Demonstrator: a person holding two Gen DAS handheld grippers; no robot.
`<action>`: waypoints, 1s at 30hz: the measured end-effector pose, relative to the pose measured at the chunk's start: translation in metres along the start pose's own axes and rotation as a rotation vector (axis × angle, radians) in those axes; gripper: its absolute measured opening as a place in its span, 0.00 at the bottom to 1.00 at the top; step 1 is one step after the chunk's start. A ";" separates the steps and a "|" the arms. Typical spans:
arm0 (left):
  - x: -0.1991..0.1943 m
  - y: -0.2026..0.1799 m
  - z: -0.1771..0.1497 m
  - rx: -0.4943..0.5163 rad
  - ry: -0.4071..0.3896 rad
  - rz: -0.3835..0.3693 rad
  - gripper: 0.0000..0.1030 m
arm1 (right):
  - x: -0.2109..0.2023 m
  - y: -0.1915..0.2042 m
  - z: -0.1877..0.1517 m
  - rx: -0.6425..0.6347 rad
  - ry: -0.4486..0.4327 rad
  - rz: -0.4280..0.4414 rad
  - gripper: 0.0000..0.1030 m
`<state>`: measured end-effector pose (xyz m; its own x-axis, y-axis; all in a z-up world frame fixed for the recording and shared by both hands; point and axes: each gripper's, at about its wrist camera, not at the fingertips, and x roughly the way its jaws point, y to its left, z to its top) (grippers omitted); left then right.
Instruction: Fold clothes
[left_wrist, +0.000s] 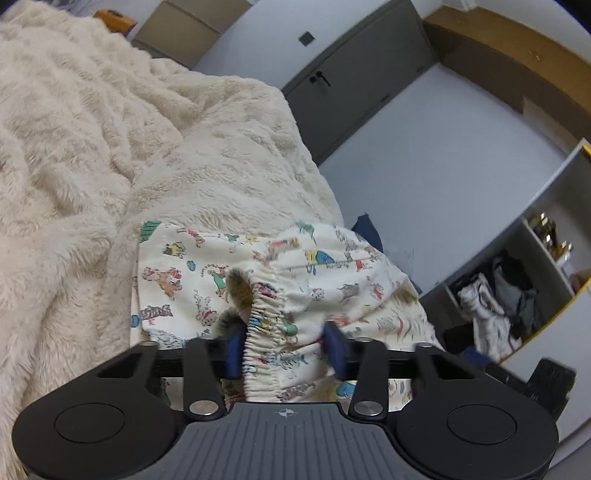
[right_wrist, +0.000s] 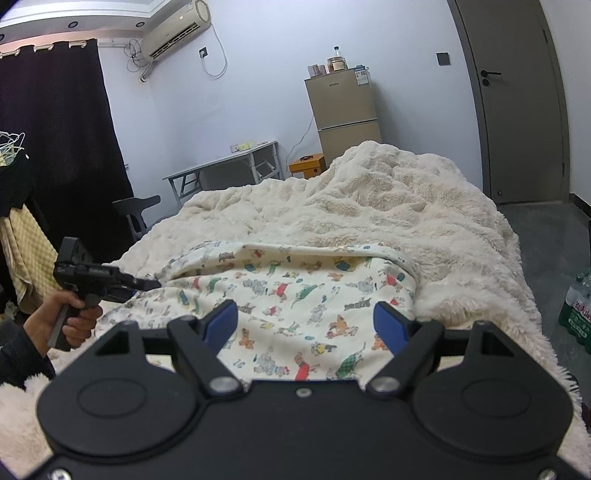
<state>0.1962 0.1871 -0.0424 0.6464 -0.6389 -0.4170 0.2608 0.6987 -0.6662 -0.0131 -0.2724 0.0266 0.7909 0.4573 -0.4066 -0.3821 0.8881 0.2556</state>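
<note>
- Garment location: the cream cotton garment printed with small coloured cartoon animals lies on the shaggy cream fleece blanket covering the bed, at the near edge, with its far portion tucked under a fold of blanket.
- Left gripper: blue pads set narrow around a bunched section of the gathered elastic hem. The jaws hold fabric; whether both pads press firmly on it cannot be confirmed.
- Right gripper: jaws spread wide, nothing between them, poised just above the garment's near portion.
- Risk, slip: the elastic hem is thick and springy. A shallow bite may let it pull free once the fabric is lifted or tensioned.
- Risk, extra layers: the bunch probably contains more than one layer. Lifting it may drag the whole garment instead of a single edge, giving a crooked fold.
- Risk, snag: the blanket fold overlapping the far edge may ride along with the garment or resist it.
- Risk, uneven pull: with only one side gripped, a pull would likely skew the garment across the blanket.
- Left wrist view only: the elastic hem between the pads, and an open shelf unit with clothes beside the bed.
- Right wrist view only: the garment's full spread, the blanket overlap, and the person's hand on the left gripper's handle at the left edge of the bed.
</note>
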 end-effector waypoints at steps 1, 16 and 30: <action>-0.003 -0.001 0.000 0.014 -0.011 -0.002 0.17 | 0.000 0.000 0.000 0.001 0.001 -0.005 0.77; -0.066 -0.069 0.042 0.104 -0.125 -0.131 0.11 | 0.000 -0.003 0.000 -0.005 -0.011 0.001 0.77; -0.071 -0.085 0.074 0.044 -0.080 -0.129 0.11 | -0.006 -0.004 0.003 0.007 -0.025 -0.008 0.77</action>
<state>0.1816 0.1968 0.0898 0.6605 -0.6975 -0.2779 0.3752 0.6272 -0.6825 -0.0147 -0.2787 0.0300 0.8058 0.4487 -0.3864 -0.3726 0.8914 0.2582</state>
